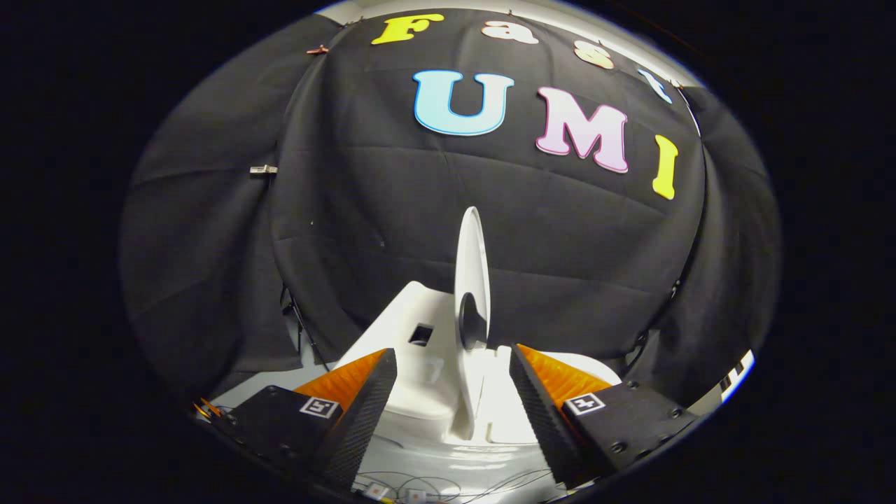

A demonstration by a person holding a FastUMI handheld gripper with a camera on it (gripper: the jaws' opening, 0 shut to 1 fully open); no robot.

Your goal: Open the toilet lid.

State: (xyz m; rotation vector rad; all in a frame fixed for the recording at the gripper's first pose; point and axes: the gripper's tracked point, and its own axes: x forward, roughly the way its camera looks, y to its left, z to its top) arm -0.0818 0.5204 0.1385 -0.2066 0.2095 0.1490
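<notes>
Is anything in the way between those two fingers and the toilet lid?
Nothing visible is. The gripper is open, and the white toilet lid stands upright, edge-on, between and just beyond its fingers, with only the toilet beneath.

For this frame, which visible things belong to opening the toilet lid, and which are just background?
Belongs to the job:
- thin white plastic toilet lid, standing upright, edge-on, between and beyond the fingers
- glossy white toilet body under it
- gripper, fingers apart, pressing on nothing

Just lying about:
- black cloth booth wall
- thin wires near the fingers
- small clip on the cloth
</notes>
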